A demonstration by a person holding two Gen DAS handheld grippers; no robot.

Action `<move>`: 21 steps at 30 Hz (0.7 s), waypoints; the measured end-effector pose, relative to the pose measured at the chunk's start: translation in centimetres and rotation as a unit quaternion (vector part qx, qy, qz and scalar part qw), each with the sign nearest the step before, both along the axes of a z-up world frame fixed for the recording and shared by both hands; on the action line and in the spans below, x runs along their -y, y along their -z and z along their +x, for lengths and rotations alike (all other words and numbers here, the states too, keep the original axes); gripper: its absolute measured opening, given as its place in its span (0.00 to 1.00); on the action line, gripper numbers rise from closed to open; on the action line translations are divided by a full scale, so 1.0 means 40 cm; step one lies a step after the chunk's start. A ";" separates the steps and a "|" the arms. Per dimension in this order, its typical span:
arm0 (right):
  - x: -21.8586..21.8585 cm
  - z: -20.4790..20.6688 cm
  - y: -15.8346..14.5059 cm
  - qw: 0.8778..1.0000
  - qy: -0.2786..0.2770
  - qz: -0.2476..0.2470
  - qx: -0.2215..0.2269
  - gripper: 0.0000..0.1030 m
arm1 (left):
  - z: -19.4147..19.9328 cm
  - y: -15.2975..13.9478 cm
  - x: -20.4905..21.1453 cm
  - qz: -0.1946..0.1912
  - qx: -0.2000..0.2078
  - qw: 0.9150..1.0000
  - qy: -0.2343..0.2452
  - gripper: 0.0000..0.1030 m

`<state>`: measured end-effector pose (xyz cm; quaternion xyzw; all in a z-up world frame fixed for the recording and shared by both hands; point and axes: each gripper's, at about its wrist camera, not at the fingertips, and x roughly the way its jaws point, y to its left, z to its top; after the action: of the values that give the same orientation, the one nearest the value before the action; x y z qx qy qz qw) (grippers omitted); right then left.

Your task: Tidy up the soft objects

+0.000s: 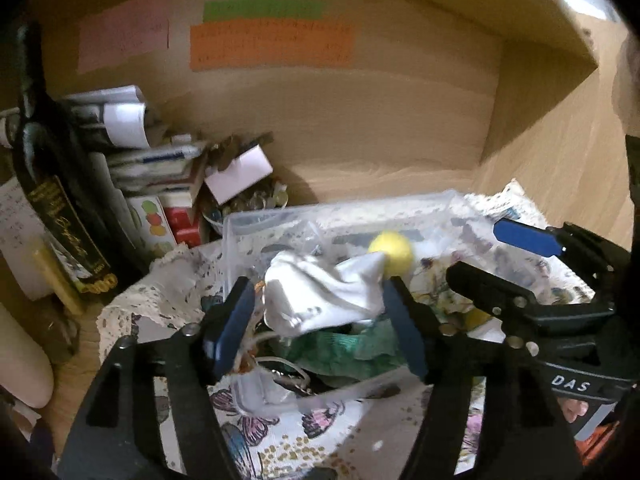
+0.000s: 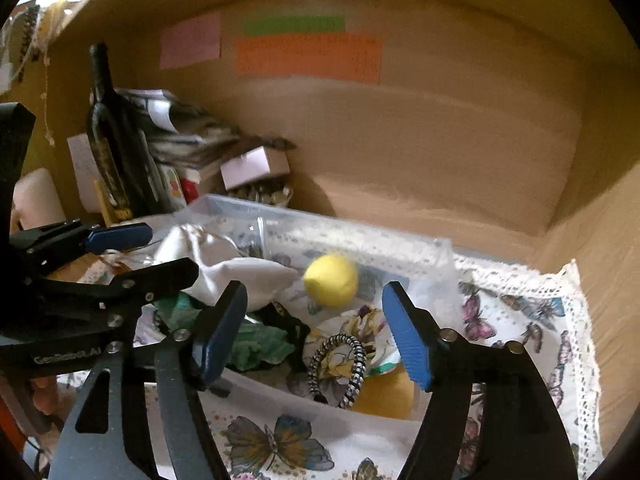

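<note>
A clear plastic bin point(image 1: 236, 236) point(image 2: 444, 264) stands on a butterfly-print cloth point(image 2: 516, 316) on a wooden shelf. Inside lie a white cloth point(image 1: 320, 296) point(image 2: 236, 276), a green cloth point(image 1: 348, 348) point(image 2: 264, 344), a yellow foam ball point(image 1: 394, 250) point(image 2: 331, 279), a braided hair tie point(image 2: 340, 364) and a dark yellow soft object point(image 2: 384, 396). My left gripper point(image 1: 320, 332) is open, its fingers either side of the white cloth. My right gripper point(image 2: 316, 332) is open above the bin's near side, over the hair tie. Each gripper shows in the other's view point(image 1: 520, 260) point(image 2: 120, 252).
A dark wine bottle point(image 1: 60, 208) point(image 2: 108, 148), stacked papers and boxes point(image 1: 152, 160) and a bowl of small items point(image 1: 256, 196) crowd the shelf's left rear. Coloured paper notes point(image 1: 272, 44) are stuck on the back wall. The shelf's right wall point(image 2: 600, 240) is close.
</note>
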<state>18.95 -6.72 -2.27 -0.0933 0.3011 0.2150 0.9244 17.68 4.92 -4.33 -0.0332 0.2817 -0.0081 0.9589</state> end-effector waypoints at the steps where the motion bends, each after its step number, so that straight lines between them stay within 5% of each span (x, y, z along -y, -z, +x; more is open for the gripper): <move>1: 0.004 -0.010 -0.011 1.000 0.002 0.003 0.007 0.66 | -0.011 -0.011 0.001 -0.003 0.006 1.000 0.003 0.68; 14: 0.089 -0.174 -0.157 0.994 0.006 0.065 0.090 0.82 | -0.226 -0.157 0.033 -0.006 0.122 0.992 0.017 0.98; 21: 0.134 -0.270 -0.208 0.987 0.013 0.090 0.131 0.92 | -0.331 -0.162 0.058 0.018 0.155 0.988 0.020 1.00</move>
<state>8.16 -12.08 6.05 -0.0327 0.1582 0.2153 0.9631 4.46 2.58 2.13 -0.0087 0.1302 -0.0277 0.9911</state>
